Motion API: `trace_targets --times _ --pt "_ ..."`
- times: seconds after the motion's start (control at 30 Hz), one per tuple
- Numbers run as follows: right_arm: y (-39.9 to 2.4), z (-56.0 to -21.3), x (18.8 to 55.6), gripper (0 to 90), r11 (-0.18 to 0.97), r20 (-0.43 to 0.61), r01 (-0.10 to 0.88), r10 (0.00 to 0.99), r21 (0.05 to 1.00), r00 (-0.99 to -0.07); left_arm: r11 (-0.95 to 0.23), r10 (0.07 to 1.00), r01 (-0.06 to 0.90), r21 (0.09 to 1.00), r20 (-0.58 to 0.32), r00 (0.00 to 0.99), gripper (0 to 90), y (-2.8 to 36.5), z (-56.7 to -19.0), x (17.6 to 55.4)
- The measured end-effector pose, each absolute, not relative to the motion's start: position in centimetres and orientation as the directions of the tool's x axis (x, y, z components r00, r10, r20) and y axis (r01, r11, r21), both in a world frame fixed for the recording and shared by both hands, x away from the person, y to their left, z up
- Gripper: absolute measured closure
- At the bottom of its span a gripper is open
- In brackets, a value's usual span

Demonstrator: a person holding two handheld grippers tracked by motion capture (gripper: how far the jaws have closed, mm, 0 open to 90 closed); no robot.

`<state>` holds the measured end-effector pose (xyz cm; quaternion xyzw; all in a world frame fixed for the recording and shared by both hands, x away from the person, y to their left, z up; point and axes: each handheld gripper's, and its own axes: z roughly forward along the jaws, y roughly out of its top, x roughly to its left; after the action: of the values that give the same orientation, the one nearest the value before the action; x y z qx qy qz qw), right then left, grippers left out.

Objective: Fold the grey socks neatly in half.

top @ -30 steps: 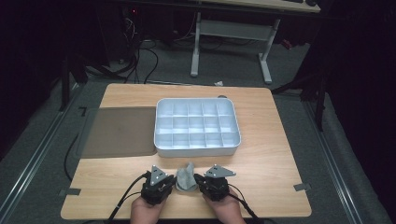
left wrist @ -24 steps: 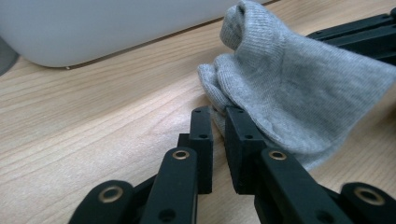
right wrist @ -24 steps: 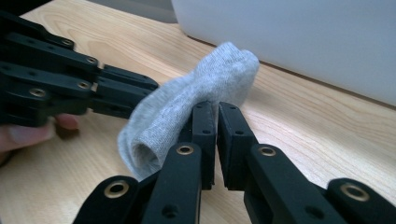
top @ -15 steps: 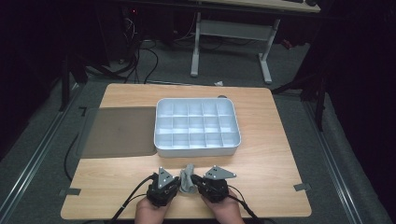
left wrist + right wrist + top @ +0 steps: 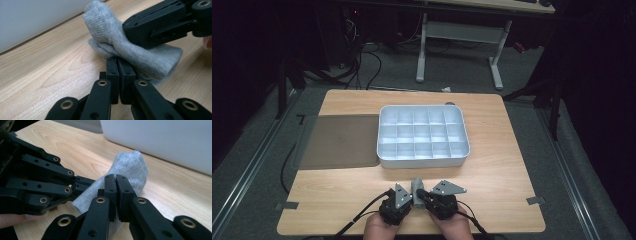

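A small grey sock [image 5: 417, 185] lies bunched on the wooden table [image 5: 512, 165] near its front edge, between my two grippers. My left gripper [image 5: 410, 199] comes at it from the left and my right gripper [image 5: 422, 194] from the right. In the left gripper view my left gripper [image 5: 119, 62] has just been closing and is now shut on the sock's [image 5: 110, 35] lower fold. My right gripper [image 5: 160, 22] grips it higher up. In the right gripper view my right gripper [image 5: 116, 178] has also just closed on the sock [image 5: 131, 166], with the left gripper [image 5: 75, 183] pinching its near end.
A white tray [image 5: 422, 161] with several compartments stands just beyond the sock, its wall close behind in the gripper views [image 5: 32, 17] [image 5: 160, 140]. A dark mat [image 5: 339, 140] lies left of the tray. Desk legs and cables stand on the floor beyond the table.
My left gripper has shifted right, closer to the right gripper, and the sock between them looks more bunched. The right hand has stayed put.
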<state>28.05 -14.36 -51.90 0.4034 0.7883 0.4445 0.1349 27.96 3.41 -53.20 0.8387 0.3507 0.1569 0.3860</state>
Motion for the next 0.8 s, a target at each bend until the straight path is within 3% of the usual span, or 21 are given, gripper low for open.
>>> trace_targets --times 0.27,0.5,0.8 --pt "-14.1 -52.7 27.8 90.0 0.327 0.103 0.502 0.750 0.801 -0.653 -0.424 0.717 0.505 0.752 -0.062 0.695 83.1 4.5 -53.0 28.2" --pt "-14.1 -52.8 27.7 90.0 0.335 0.095 0.491 0.743 0.804 -0.662 -0.326 0.728 0.473 0.818 -0.102 0.678 86.1 5.9 -50.9 28.5" --pt "-14.2 -52.9 27.8 90.0 0.333 0.095 0.485 0.739 0.809 -0.667 -0.289 0.670 0.459 0.840 -0.165 0.724 88.0 2.7 -48.9 30.1"
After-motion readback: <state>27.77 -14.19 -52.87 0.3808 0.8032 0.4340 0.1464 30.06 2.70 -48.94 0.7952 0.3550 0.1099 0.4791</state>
